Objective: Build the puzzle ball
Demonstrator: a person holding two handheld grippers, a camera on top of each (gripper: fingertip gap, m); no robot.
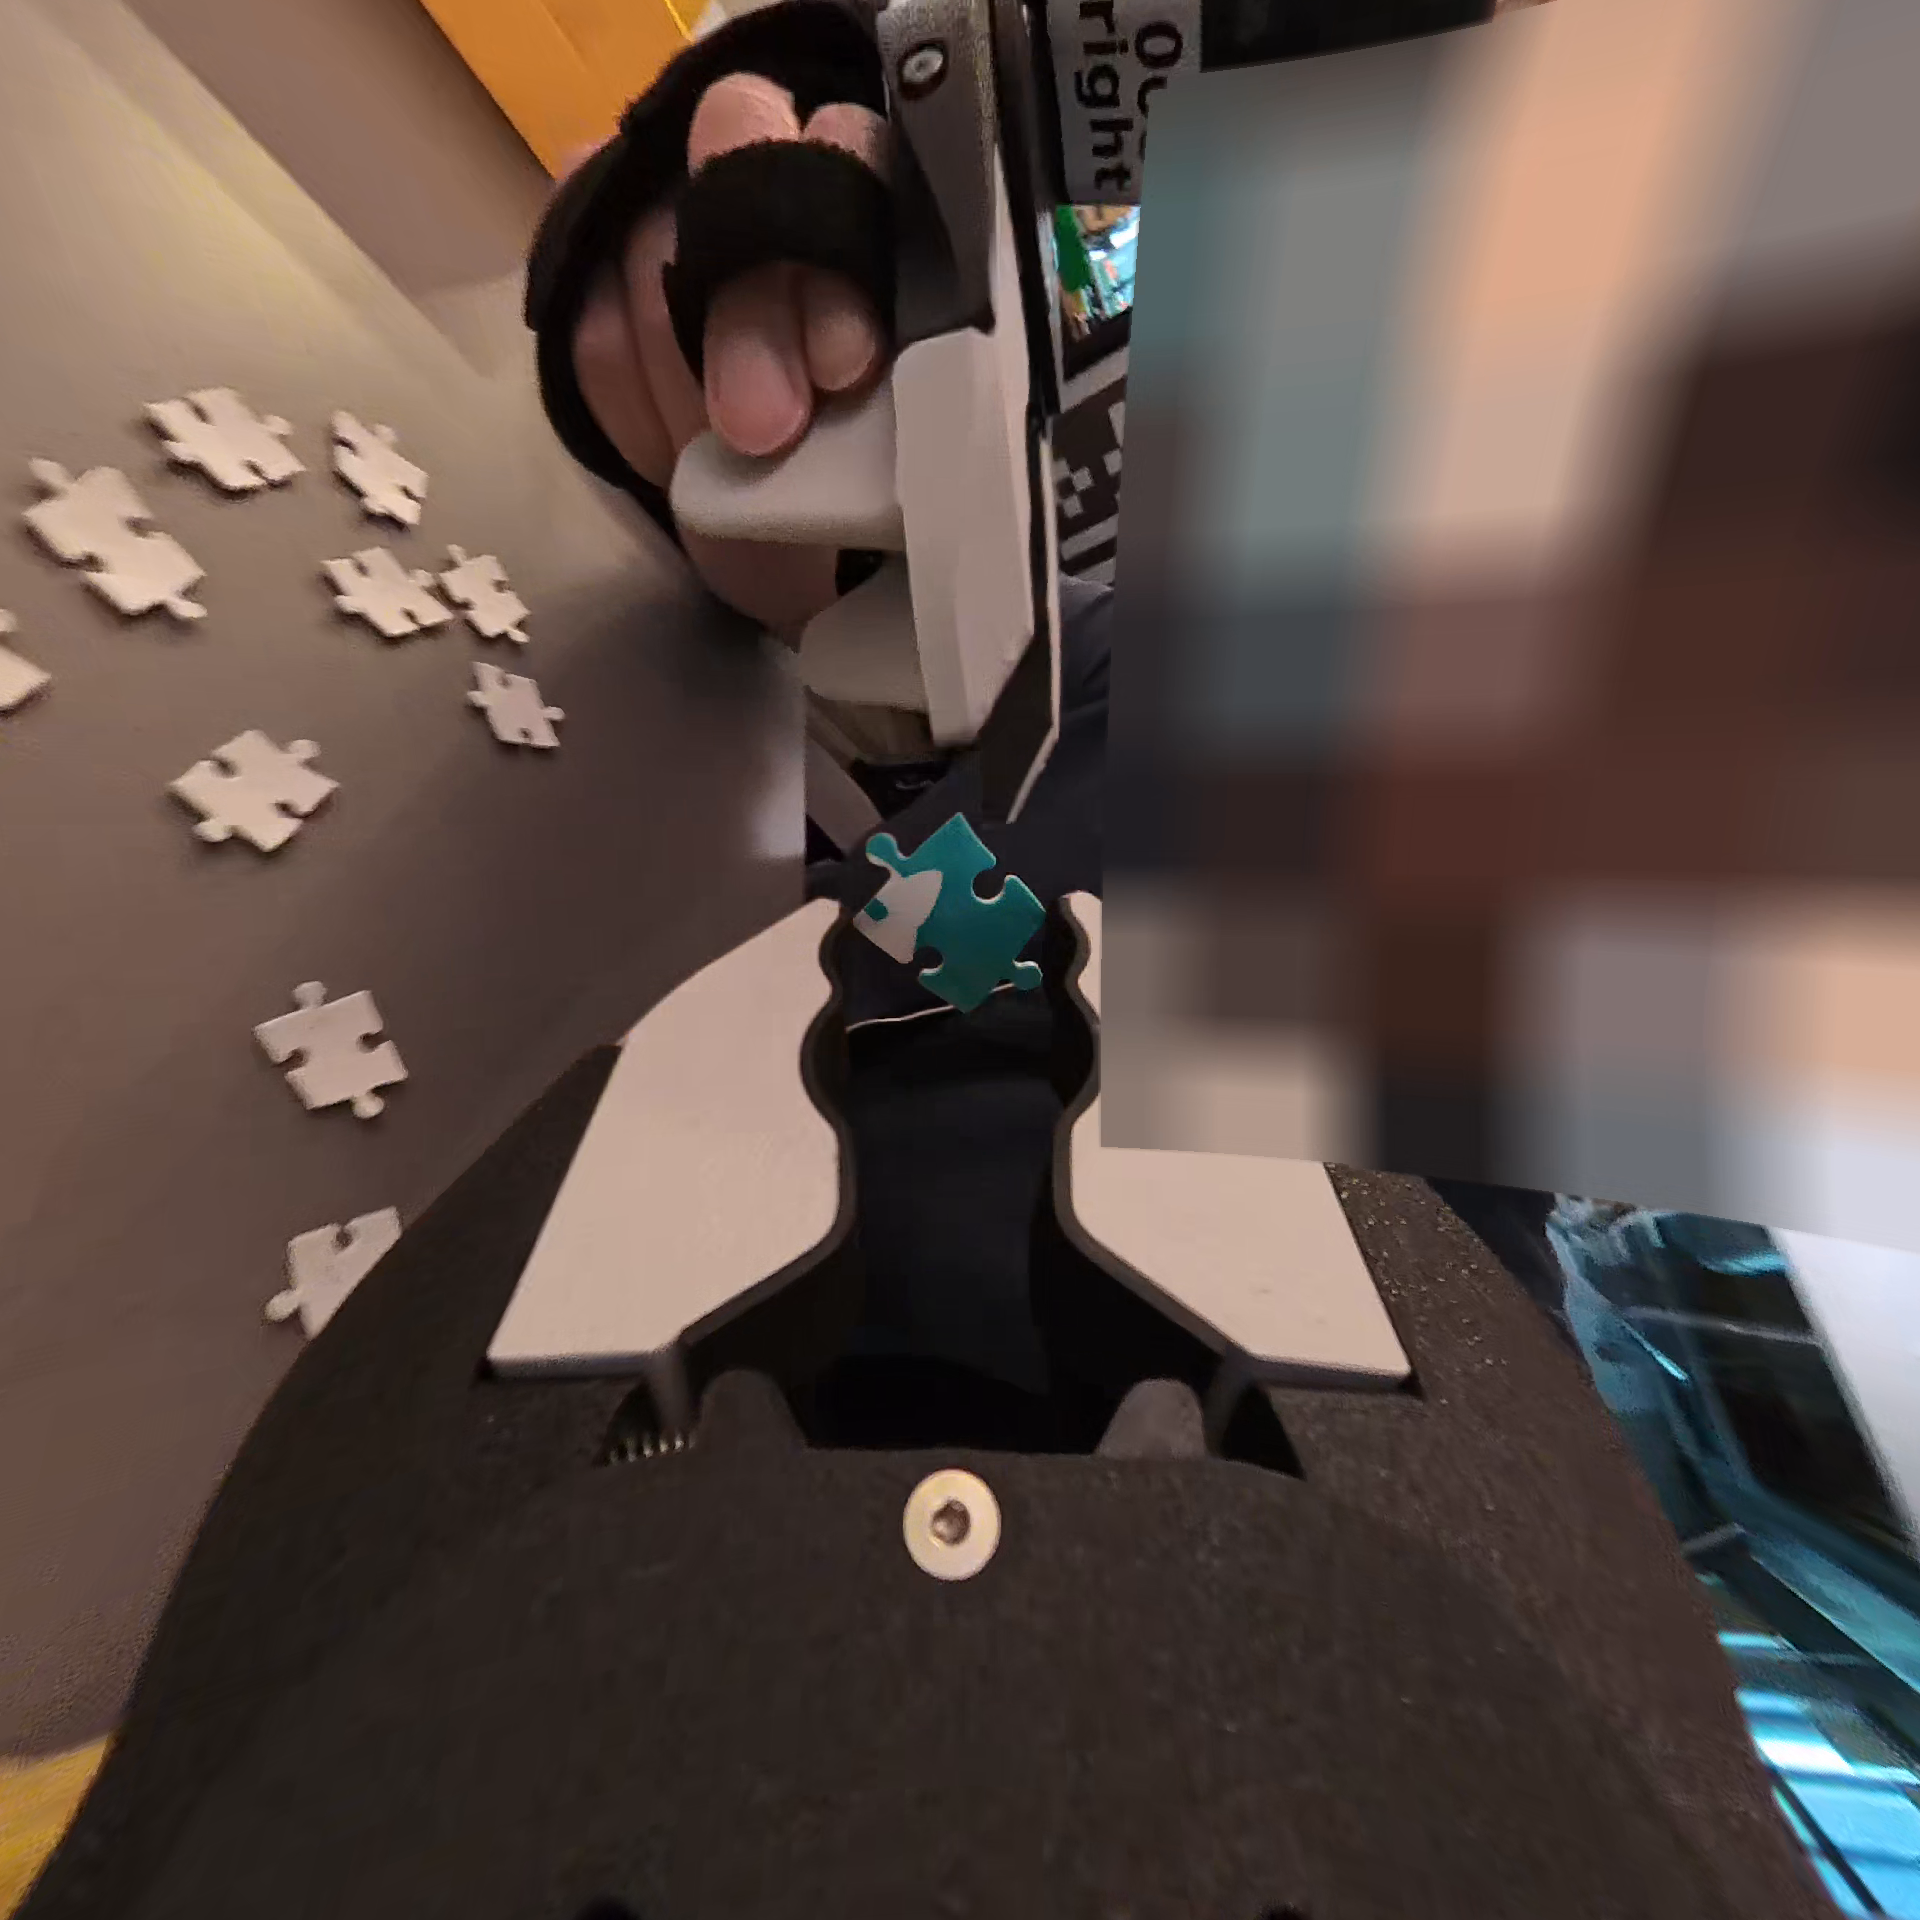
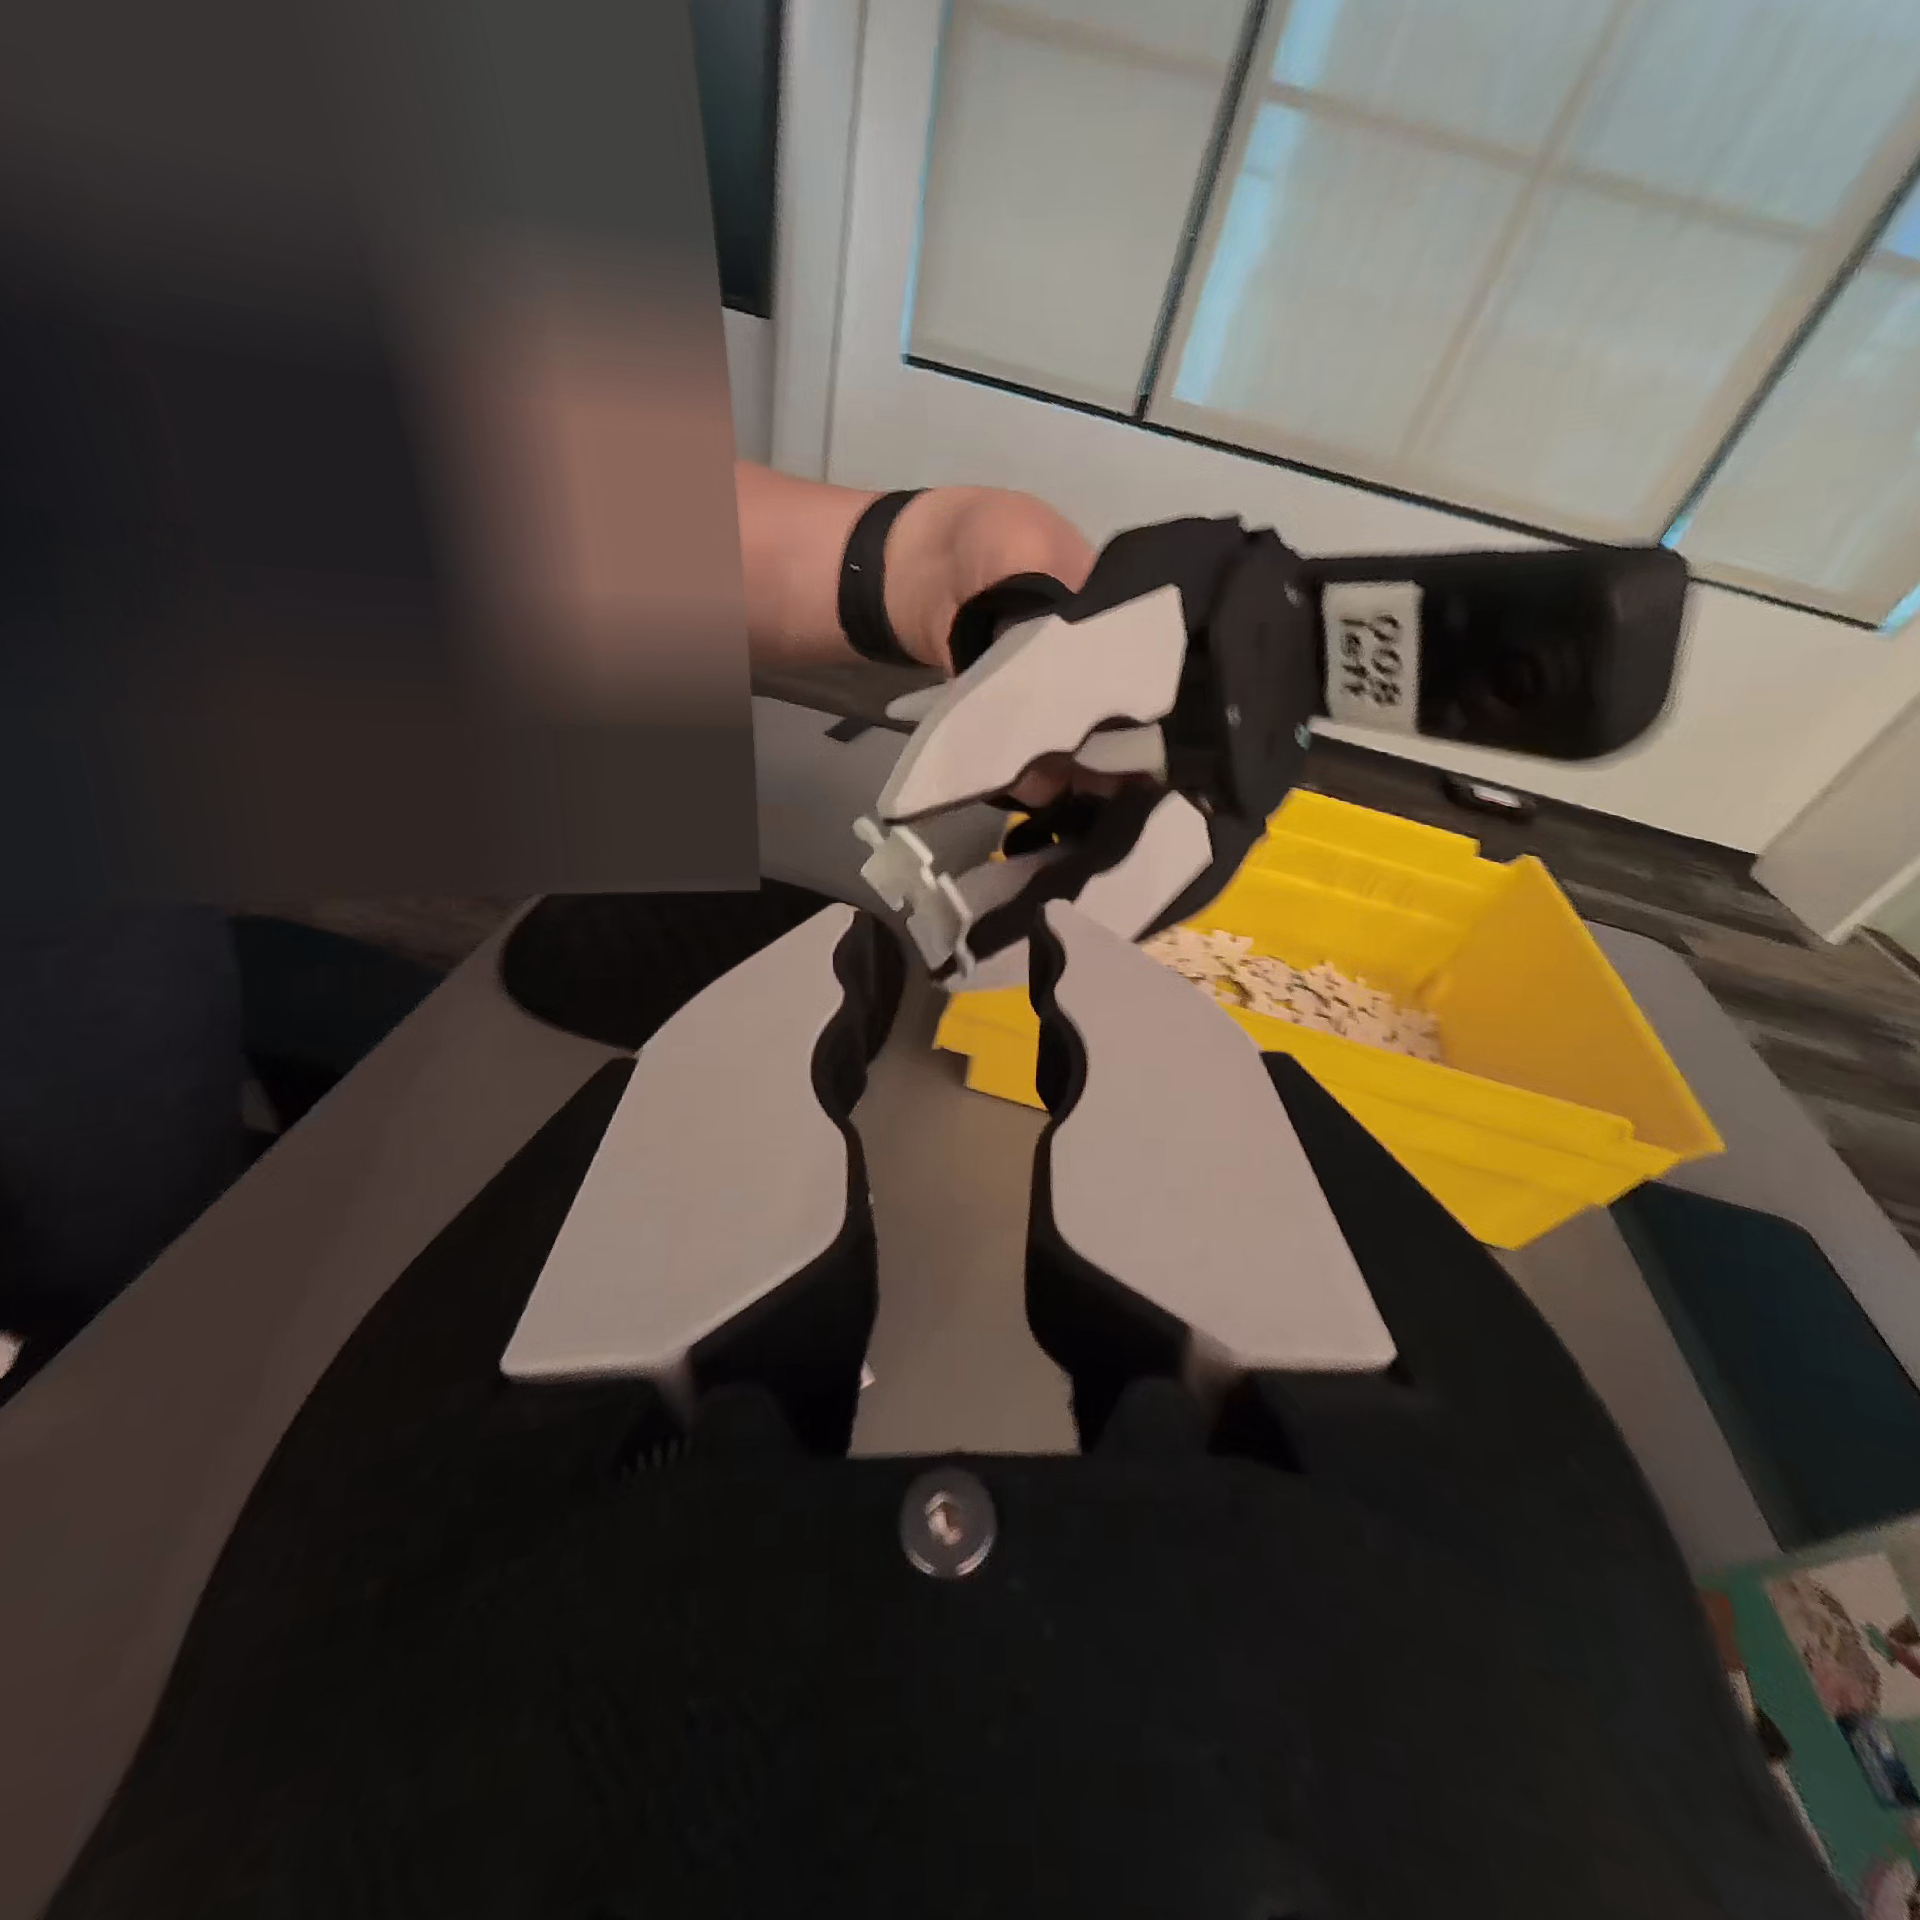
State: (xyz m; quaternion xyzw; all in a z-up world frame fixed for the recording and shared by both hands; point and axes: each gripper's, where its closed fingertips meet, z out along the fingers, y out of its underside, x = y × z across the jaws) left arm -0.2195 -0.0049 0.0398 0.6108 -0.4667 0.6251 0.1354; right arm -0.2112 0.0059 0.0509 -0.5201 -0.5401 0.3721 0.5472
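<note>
We hold piece aloft, left tongs clamped on its edges. Right tongs apart just beside it, likely for regrip. Spare pieces face-down on worktop.

My left wrist camera sits just behind its own fingers and looks along them, tilted, with the grey table running up the left of the frame and the right gripper's body close ahead; my right wrist camera looks forward and slightly down over the same table toward a yellow bin and windows beyond. The two views face each other at close range; both catch the puzzle piece pinched at the left gripper tips, coloured face toward one, grey back toward the other.
</note>
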